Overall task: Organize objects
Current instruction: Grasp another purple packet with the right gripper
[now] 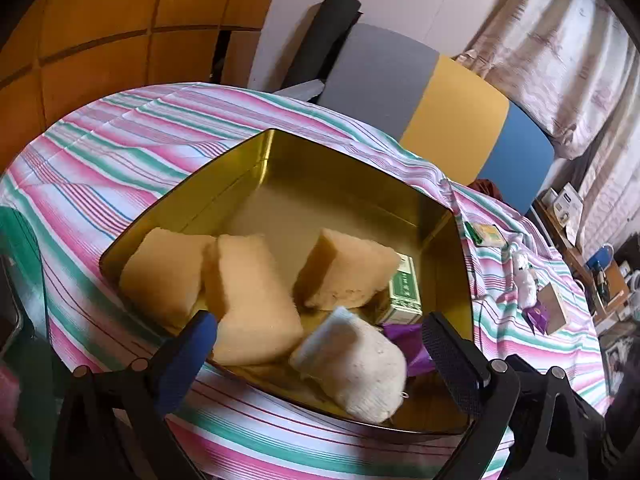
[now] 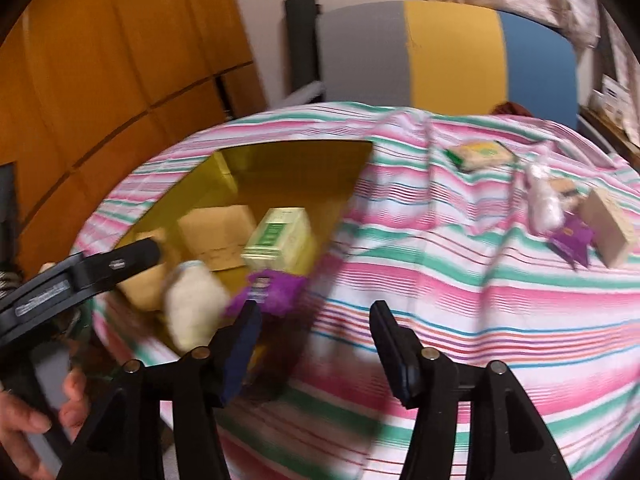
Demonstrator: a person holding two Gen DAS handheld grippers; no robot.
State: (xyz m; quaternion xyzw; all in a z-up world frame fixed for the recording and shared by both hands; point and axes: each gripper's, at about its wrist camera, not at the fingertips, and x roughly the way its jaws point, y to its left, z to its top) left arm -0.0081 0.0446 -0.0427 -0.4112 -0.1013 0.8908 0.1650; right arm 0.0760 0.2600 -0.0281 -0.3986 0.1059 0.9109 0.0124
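Note:
A gold tin (image 1: 340,176) sits on the striped cloth and holds three tan sponges (image 1: 252,300), a white woolly bundle (image 1: 356,364), a green box (image 1: 404,292) and a purple packet (image 1: 404,340). My left gripper (image 1: 320,344) hovers wide open over the tin's near rim, its fingers apart from the sponge and the bundle. In the right wrist view, my right gripper (image 2: 316,320) stands open just right of the tin (image 2: 280,164), with only cloth between its fingers. The purple packet (image 2: 276,288) lies just beyond its left finger. The picture is blurred.
On the cloth to the right lie a yellow-green packet (image 2: 480,154), a white fluffy item (image 2: 542,200), another purple packet (image 2: 572,240) and a wooden block (image 2: 608,226). A grey, yellow and blue chair back (image 2: 440,52) stands behind the table. A person's hand (image 2: 40,412) holds the left gripper (image 2: 120,264).

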